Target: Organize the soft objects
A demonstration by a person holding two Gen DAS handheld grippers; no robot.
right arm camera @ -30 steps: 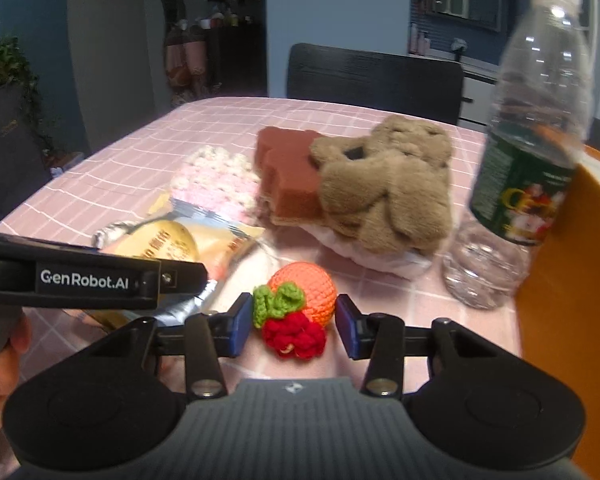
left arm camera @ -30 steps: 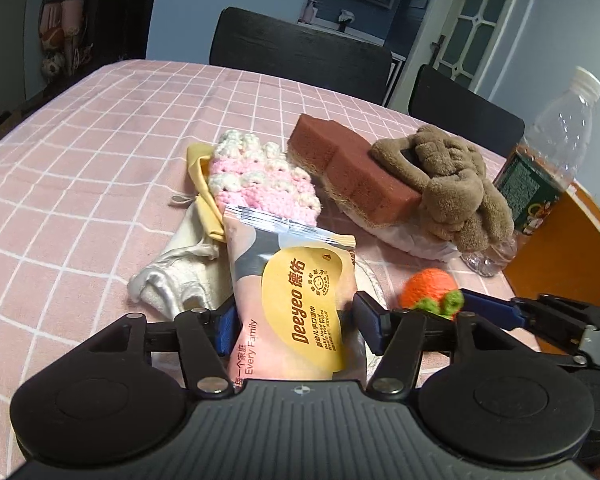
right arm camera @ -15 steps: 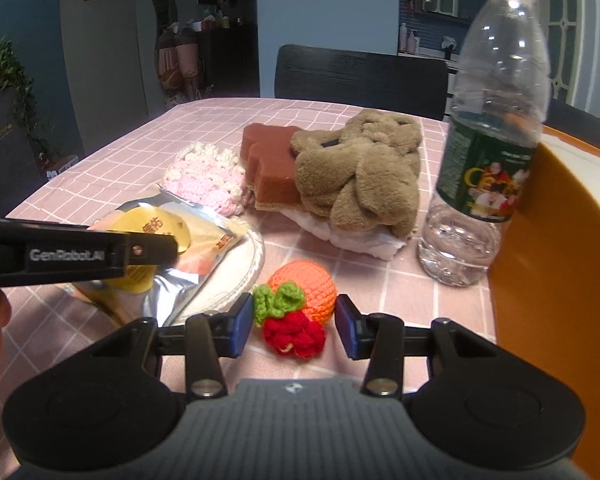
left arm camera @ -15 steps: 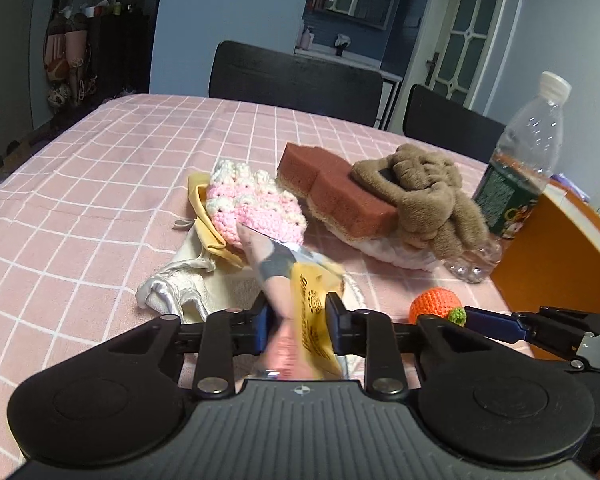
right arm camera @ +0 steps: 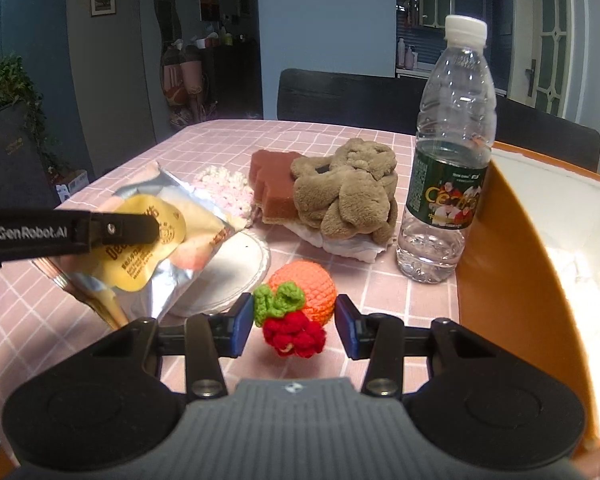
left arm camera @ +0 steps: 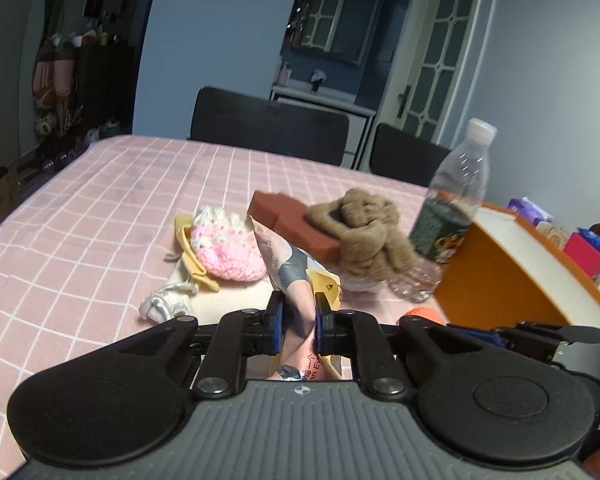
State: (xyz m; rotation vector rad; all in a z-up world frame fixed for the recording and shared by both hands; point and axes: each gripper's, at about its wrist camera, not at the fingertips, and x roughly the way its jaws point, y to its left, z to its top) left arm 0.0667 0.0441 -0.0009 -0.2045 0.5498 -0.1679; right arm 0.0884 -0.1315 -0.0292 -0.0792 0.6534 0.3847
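1. The left gripper (left arm camera: 298, 322) pinches a soft foil pouch (left arm camera: 296, 276), pink and silver with a yellow label; its jaws have just been closing, and the blue pads now press the crumpled pouch from both sides.
2. In the right wrist view the pouch (right arm camera: 152, 236) hangs clear of the table under the left gripper's black finger, at the near left of the scene.
3. The right gripper (right arm camera: 294, 324) holds a crocheted orange ball (right arm camera: 306, 286) with green leaves and a red knitted cluster; its left pad touches the green leaves, and whether the right pad touches the ball I cannot tell, as a narrow gap seems to show there.
4. A pale round pad (right arm camera: 228, 276) lies flat on the pink checked tablecloth (left arm camera: 100, 216), just left of the orange ball and partly under the hanging pouch.
5. Farther back lies a pink and white crocheted piece (left arm camera: 224, 248), resting on a yellow cloth (left arm camera: 192, 264) and a white cloth (left arm camera: 168, 300).
6. To its right sits a red-brown sponge (left arm camera: 288, 220), with a brown plush toy (left arm camera: 364, 228) lying partly on top of it and on a white cloth beneath.
7. A clear plastic water bottle (right arm camera: 448, 168) with a green label and white cap stands upright just right of the plush toy.
8. An orange bin (right arm camera: 500, 264) with a white inside stands at the right edge, just beside the bottle.
9. Two dark chairs (left arm camera: 268, 124) stand at the far side of the table.
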